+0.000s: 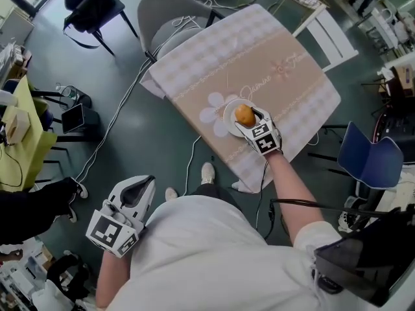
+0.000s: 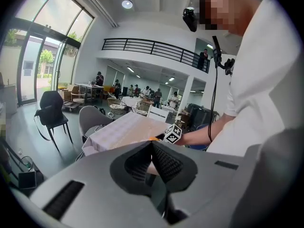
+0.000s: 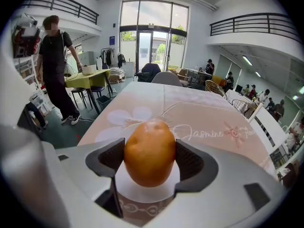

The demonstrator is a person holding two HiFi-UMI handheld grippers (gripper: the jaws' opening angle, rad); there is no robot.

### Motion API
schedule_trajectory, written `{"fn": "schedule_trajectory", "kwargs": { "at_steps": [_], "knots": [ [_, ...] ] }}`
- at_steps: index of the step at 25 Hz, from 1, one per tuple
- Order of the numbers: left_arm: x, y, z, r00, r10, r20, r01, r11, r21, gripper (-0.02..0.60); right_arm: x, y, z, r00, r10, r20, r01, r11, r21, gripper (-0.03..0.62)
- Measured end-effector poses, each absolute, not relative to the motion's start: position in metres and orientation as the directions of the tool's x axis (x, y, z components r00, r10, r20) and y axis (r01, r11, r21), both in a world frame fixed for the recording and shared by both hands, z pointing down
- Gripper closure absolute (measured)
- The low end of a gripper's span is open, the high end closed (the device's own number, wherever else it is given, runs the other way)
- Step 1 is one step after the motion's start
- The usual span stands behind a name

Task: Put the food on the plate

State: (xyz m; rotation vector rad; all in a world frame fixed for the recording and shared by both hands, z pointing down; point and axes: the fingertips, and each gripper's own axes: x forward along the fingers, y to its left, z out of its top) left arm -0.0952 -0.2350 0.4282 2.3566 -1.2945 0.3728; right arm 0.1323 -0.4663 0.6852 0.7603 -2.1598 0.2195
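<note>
An orange-brown, potato-shaped food (image 1: pixel 244 115) is held between the jaws of my right gripper (image 1: pixel 250 120), directly over a small white plate (image 1: pixel 228 123) near the table's front edge. In the right gripper view the food (image 3: pixel 149 151) fills the gap, with both ribbed pads (image 3: pixel 112 158) pressed on its sides and the plate (image 3: pixel 142 188) just beneath it. I cannot tell whether the food rests on the plate. My left gripper (image 1: pixel 139 185) hangs off the table beside my left hip, its jaws shut (image 2: pixel 152 161) on nothing.
The table (image 1: pixel 259 50) wears a beige flowered cloth. A grey chair (image 1: pixel 167 15) stands at its far side, a white chair (image 1: pixel 329 34) at the right and a blue chair (image 1: pixel 366 157) nearer me. Cables cross the floor. A person in black (image 3: pixel 54 70) stands left by a yellow table (image 3: pixel 90 77).
</note>
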Motion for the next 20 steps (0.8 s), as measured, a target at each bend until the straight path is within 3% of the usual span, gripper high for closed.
{"fn": "schedule_trajectory", "kwargs": {
  "at_steps": [20],
  "knots": [
    [-0.0947,-0.2322,0.4266,0.549,-0.723,0.419,-0.835,-0.494,0.241,0.572,0.1294,-0.4678,0.6825,-0.494,-0.480,0.725,-0.593,0.796,0.123,0.246]
  ]
}}
